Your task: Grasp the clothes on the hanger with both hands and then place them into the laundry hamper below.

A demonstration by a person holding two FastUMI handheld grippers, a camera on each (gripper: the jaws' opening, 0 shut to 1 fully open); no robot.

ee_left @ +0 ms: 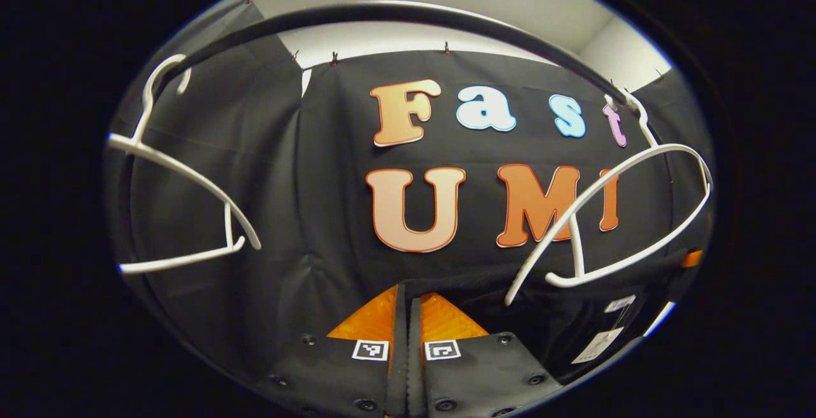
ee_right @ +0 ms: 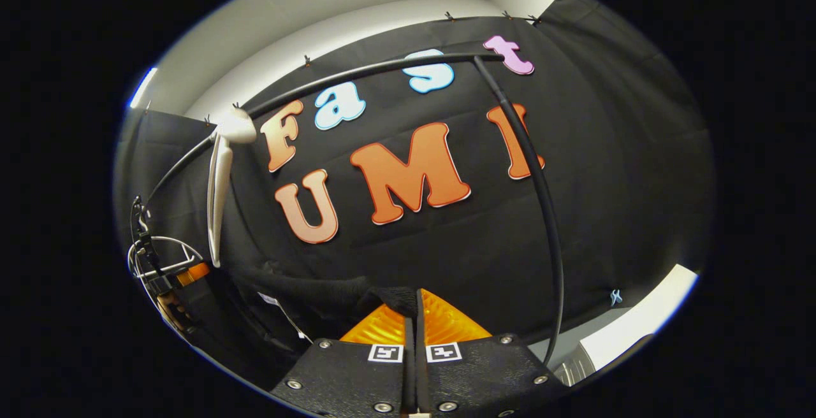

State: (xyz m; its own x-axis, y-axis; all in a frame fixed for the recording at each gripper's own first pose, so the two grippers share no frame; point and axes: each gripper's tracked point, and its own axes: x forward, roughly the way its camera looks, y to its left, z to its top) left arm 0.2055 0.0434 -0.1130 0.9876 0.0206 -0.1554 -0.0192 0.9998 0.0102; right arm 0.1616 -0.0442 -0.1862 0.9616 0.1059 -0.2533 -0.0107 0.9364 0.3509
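Both our hand-held grippers, left [ee_left: 408,306] and right [ee_right: 415,300], seem clamped narrow on the dark garment [ee_right: 306,290] (cloth hard to read). We should lower together, clearing the white hanger [ee_left: 612,214], keeping grips level.

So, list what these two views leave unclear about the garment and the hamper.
- Dark garment, right gripper view: blends into the black cloth wall, outline unclear.
- Same garment, left gripper view: cut off at the lower edge, shape untellable.
- Hamper: whether the ribbed pale object at the right gripper view's bottom edge is it cannot be told.
- Left gripper: what its fingertips pinch is too dark to tell.
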